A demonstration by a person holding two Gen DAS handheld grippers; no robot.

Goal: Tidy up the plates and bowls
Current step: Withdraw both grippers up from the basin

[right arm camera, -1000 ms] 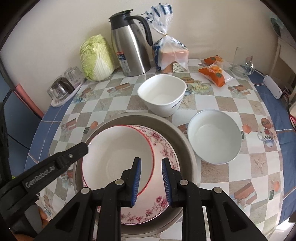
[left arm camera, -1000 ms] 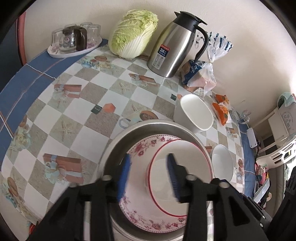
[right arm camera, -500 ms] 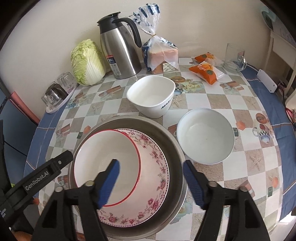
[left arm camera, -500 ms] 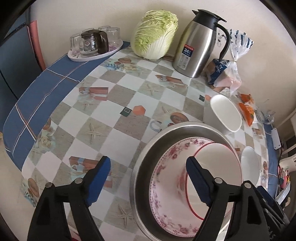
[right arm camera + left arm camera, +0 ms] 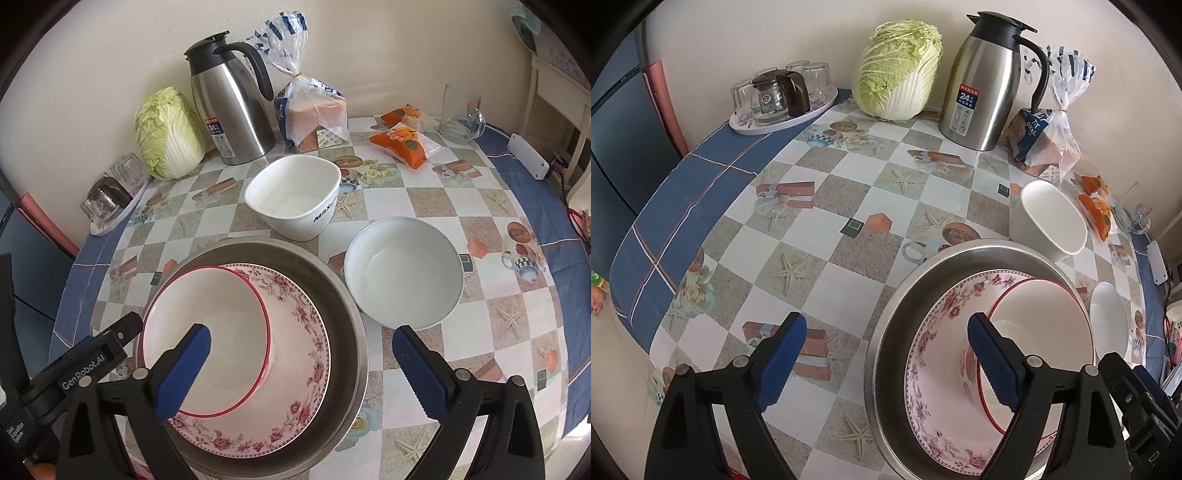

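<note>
We look down our left gripper [image 5: 886, 354], tilted steeply toward the table [image 5: 820, 206], and its blue pads are spreading wider with nothing pinched between them. The left pad [image 5: 781, 363] hangs over the checkered cloth, the right pad [image 5: 993, 363] over the dishes. Just under that right pad sits the steel basin [image 5: 890, 332], and nested in it the floral plate [image 5: 923, 354], with the red-rimmed bowl [image 5: 1034, 317] resting on the plate, pushed to one side of it.

Beyond the basin, the square white bowl [image 5: 1049, 221] stands just beside its far rim, and the round white bowl [image 5: 1108, 325] sits to the right. Along the wall we pass the glass tray [image 5: 783, 118], the cabbage [image 5: 897, 74], the steel jug [image 5: 986, 85] and the bagged bread [image 5: 1045, 133].

Over to our right gripper [image 5: 301, 369], also pitched steeply down, jaws opening very wide and gripping nothing. Its left pad [image 5: 183, 373] hovers above the red-rimmed bowl [image 5: 207, 332], its right pad [image 5: 421, 373] over the cloth beside the basin [image 5: 343, 314]. The floral plate [image 5: 295, 369] shows past the bowl's right edge. The round white bowl [image 5: 402, 273] lies just right of the basin, apart from the square white bowl [image 5: 295, 199] behind it. The left gripper's black body [image 5: 74, 373] pokes in at the lower left edge. Farther back, orange snack packs [image 5: 402, 144] and a glass mug [image 5: 460, 114] stand near the wall.
</note>
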